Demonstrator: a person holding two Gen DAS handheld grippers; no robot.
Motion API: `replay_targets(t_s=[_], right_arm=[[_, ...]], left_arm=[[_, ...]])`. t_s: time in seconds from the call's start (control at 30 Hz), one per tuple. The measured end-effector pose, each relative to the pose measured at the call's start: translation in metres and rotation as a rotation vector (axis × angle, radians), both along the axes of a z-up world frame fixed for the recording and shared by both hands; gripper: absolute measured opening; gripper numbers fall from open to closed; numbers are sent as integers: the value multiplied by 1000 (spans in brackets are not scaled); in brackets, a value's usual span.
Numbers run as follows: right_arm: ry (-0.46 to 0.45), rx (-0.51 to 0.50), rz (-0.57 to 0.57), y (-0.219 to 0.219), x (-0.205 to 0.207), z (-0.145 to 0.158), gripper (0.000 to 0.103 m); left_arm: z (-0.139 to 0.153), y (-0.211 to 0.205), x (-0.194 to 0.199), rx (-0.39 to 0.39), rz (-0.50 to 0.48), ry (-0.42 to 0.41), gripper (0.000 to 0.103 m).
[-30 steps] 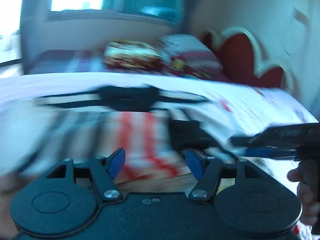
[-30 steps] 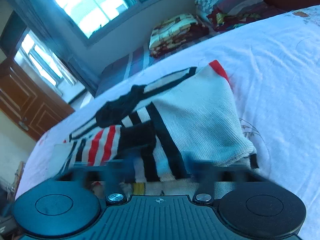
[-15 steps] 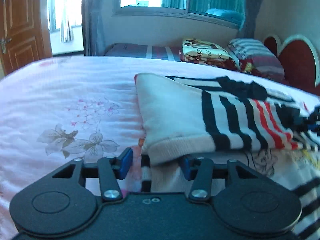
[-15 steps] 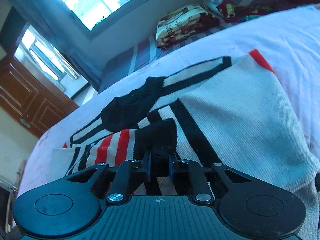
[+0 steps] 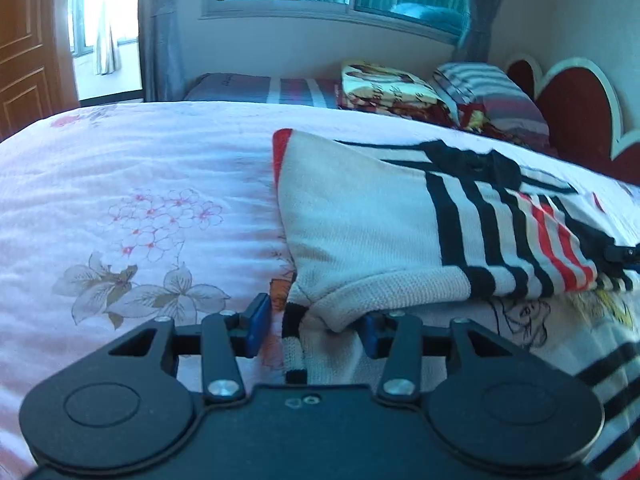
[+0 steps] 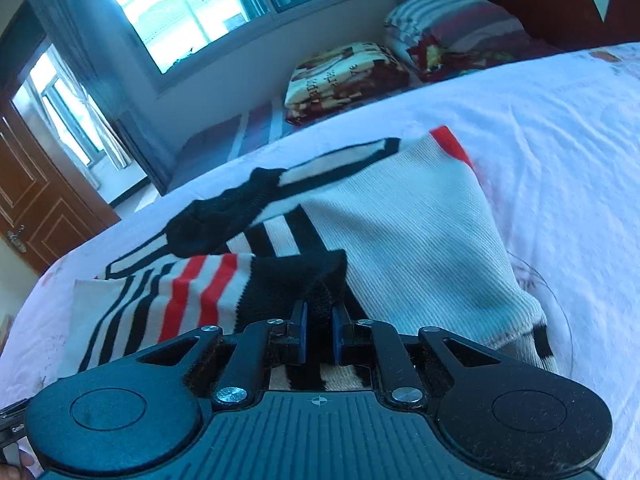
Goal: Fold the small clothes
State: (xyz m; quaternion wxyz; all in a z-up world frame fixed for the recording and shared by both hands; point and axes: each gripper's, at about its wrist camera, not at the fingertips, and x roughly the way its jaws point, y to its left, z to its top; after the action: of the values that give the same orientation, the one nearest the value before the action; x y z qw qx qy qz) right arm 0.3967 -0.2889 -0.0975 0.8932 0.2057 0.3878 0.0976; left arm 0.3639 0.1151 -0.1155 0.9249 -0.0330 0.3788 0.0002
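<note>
On the bed (image 5: 120, 168), the sweater's (image 6: 400, 232) black cuff is clamped by the right gripper (image 6: 318, 338); left gripper (image 5: 312, 326) fingers are held apart around the hem, closure judged next.

Bed (image 5: 120, 168) under a pale floral sheet, striped knit sweater (image 5: 380, 232) lying folded on it, pillows (image 5: 480, 88) beyond

Both wrist views low, close, sharing sweater (image 5: 360, 232) (image 6: 400, 232).
</note>
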Motion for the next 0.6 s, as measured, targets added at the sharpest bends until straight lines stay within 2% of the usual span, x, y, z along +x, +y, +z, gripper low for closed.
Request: replay_targets(t_s=[0.1,0.23,0.33,0.37,0.43,0.47,0.5,0.6], right_arm=[[-3,-5,-20,-8,-8,6,12],[-62,-8,-8,-12,-12,25,12],[-68,-33,40,4,0,24,12],[-47,-49,51,11,7,18,12],[13,-103,55,21,16,4,12],[-2,-115,57,23,15,5,12],[-1,-127,60,25,16,9,12],[-85,-116,86,30,18,22,12]], left_arm=[[12,7,-18,-11,-45,-11,46],[39,20,-37,-104,-19,-97,46],[40,6,-13,-129,-54,-113,46],[33,-1,-1,-129,-72,-88,47],[7,-12,25,-115,-93,33,50],[6,-17,29,-68,-98,10,50],[12,-19,35,-59,-103,6,50],[33,-10,55,-121,-97,-90,54]])
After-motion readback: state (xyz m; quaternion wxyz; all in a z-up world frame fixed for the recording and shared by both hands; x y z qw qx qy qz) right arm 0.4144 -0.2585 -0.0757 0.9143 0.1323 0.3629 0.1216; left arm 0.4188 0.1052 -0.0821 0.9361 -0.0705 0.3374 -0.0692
